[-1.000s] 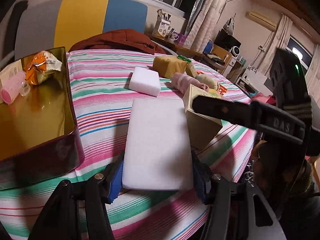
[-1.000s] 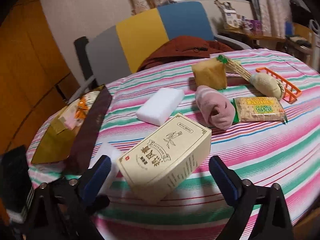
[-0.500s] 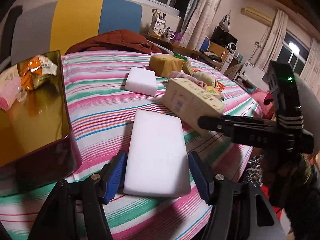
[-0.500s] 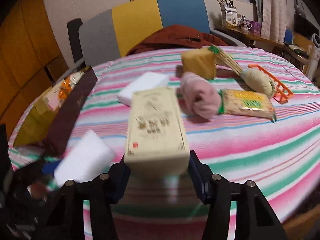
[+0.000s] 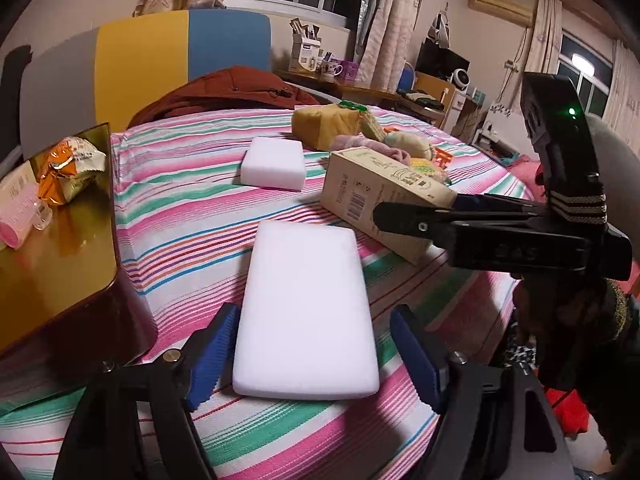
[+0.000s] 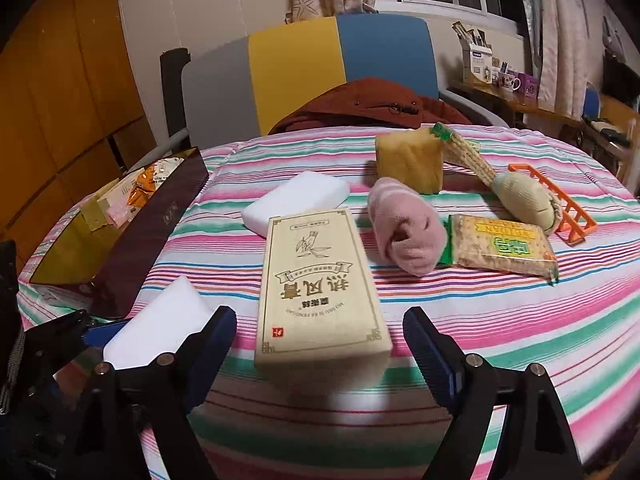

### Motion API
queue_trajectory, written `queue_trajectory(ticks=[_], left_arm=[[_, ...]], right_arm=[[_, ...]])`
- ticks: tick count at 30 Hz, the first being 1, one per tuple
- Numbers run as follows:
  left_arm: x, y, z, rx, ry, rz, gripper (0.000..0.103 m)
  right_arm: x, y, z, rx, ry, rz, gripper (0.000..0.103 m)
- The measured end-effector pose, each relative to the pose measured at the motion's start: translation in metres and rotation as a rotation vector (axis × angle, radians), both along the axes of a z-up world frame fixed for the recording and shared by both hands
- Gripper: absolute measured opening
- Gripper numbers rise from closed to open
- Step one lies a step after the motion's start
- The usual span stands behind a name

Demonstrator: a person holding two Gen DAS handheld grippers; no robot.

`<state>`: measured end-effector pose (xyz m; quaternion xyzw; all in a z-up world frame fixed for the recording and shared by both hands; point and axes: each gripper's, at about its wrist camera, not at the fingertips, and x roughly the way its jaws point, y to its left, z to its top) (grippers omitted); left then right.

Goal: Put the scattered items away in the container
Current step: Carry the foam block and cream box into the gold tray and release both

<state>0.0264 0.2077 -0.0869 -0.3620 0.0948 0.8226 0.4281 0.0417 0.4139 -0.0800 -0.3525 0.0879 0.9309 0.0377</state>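
Note:
A white sponge block (image 5: 306, 312) lies flat on the striped tablecloth between the open jaws of my left gripper (image 5: 316, 356), with small gaps on both sides. A cream carton box (image 6: 318, 286) lies between the open jaws of my right gripper (image 6: 320, 354), untouched on either side. The box also shows in the left wrist view (image 5: 380, 196), with the right gripper's finger (image 5: 440, 228) beside it. The gold-lined container (image 5: 60, 256) stands at the left and holds a snack packet (image 5: 70, 172) and a pink item (image 5: 16, 220).
A second white sponge (image 6: 296, 202), a pink rolled sock (image 6: 404, 232), a cracker packet (image 6: 500, 246), a yellow sponge (image 6: 412, 160), a green sock roll (image 6: 524, 200) and an orange rack (image 6: 556, 204) lie further back. A chair with a brown jacket (image 6: 368, 104) stands behind the table.
My right gripper closed on the carton box, turned it lengthwise, then opened, leaving it on the cloth. My left gripper opened slightly around the white sponge.

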Motion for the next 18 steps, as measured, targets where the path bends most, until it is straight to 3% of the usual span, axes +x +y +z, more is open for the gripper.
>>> queue_trajectory(ticks=[2,3,5,18], left_arm=[[0.001,0.001,0.000,-0.017,0.022,0.011,0.070],[0.001,0.001,0.000,-0.025,0.031,0.018,0.067],[0.001,0.000,0.000,-0.036,0.045,0.029,0.060],[0.014,-0.008,0.018,-0.047,0.100,0.061,0.059]], right_arm=[[-0.002,-0.001,-0.005,0.009,-0.015,-0.004,0.057],[-0.003,-0.001,-0.007,0.009,-0.025,-0.006,0.054],[-0.002,-0.002,-0.010,0.017,-0.022,-0.008,0.054],[0.013,-0.011,-0.005,-0.019,-0.020,0.011,0.053]])
